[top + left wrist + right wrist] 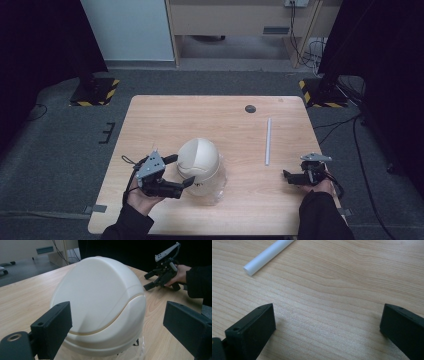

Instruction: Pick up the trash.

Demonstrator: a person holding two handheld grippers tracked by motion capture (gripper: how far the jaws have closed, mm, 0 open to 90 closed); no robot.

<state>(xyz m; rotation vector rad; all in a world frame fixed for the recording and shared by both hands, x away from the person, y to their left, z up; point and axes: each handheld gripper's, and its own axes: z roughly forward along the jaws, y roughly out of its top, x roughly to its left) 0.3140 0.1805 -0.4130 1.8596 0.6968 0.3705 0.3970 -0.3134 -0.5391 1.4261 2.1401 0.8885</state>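
From the high view, I have the left gripper (181, 171) spread wide at the near-left part of the desk (165, 116), its jaws standing either side of the white dome (199, 160), one toward the far side and one toward the near edge, neither clearly touching. The dome sits a little left of the desk's middle, toward the near edge, on what looks like a thin clear plastic sheet (218, 195). My right gripper (287, 176) rests near the right edge, close to the near-right corner, open and holding nothing. A white tube (268, 141) lies just beyond it, running toward the far edge, and a small dark disc (250, 108) sits by the far edge.

In the left gripper view the dome (100, 305) bulks between my two jaws, with space on both sides. It is smooth, glossy and rounded, with a curved seam across it. I judge it a rigid, fairly light shell that will slip out of a pinch high on the curve, so I would close low, near the bottom rim where the sides are steepest, and squeeze gently. The other gripper (148, 281) shows farther off, in a hand (179, 274).

In the right gripper view my jaws stand wide apart over bare desk (332, 297), with the tube's end (253, 268) well ahead at the left.
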